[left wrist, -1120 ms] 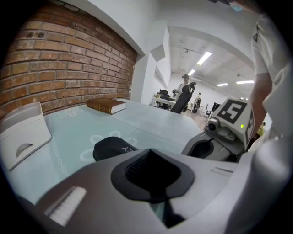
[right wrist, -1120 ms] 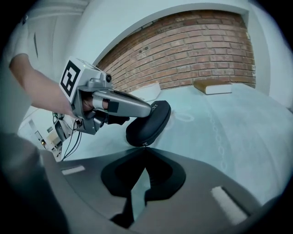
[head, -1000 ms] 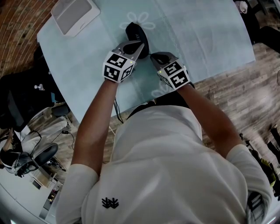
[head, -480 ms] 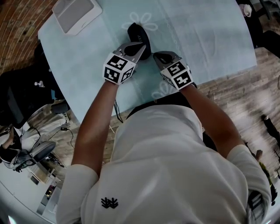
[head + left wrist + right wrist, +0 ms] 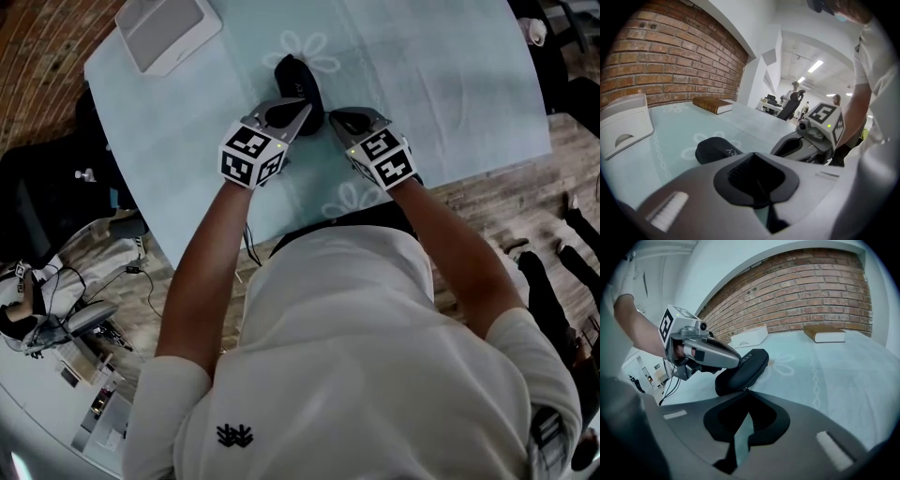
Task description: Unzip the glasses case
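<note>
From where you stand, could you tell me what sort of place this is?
Probably an open-plan office or lab: brick wall, ceiling strip lights, and an office chair beyond the table.

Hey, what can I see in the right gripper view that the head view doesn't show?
Only the right gripper view shows the brown book lying at the table's far side, and pale lettering on the glasses case. Only the head view shows the person's white shirt, both forearms and the wooden floor. Both show the black case, the left gripper at it, the white tray and the pale blue tablecloth.
</note>
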Available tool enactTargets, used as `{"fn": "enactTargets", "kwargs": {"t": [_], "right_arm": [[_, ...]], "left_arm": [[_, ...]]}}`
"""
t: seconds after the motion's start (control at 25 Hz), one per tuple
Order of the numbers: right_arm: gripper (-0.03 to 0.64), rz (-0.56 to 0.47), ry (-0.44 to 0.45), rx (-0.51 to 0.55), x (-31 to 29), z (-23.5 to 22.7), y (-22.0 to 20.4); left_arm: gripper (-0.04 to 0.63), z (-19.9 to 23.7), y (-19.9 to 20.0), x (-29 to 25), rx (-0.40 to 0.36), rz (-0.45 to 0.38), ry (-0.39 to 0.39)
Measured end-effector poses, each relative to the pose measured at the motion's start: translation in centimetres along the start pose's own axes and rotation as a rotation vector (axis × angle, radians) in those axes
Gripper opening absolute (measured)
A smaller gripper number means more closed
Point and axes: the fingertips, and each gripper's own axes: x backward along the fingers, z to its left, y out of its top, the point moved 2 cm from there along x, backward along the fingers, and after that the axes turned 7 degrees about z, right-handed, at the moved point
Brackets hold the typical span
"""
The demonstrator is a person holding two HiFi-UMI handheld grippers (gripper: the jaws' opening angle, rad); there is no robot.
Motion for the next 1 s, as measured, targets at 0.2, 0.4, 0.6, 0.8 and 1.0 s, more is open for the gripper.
{"fn": "enactTargets", "kwargs": {"t": [0.2,0.4,0.6,0.8,1.0], "right_arm": [[-0.002,0.002,0.024,0.018,-0.1,-0.9,0.6],[-0.002,0.006,0.045,0.024,-0.5,-1.8,1.3],[-0.002,0.011,0.067,0.042,-1.0,-2.7,2.3],[-0.002,0.018,0.086,0.063,-1.5,-3.4,3.2],[-0.002,0.020,0.109,0.091,-2.0,-4.1,4.0]], "left_arm": [[0.054,-0.1,0.1,-0.1,0.027,0.005,0.006],[0.054,0.0,0.1,-0.2,0.046,0.012,0.013],[0.054,0.0,0.1,-0.1,0.070,0.013,0.021],[0.054,0.1,0.1,-0.1,0.084,0.014,0.027],[0.054,0.1,0.1,-0.1,0.099,0.012,0.039]]}}
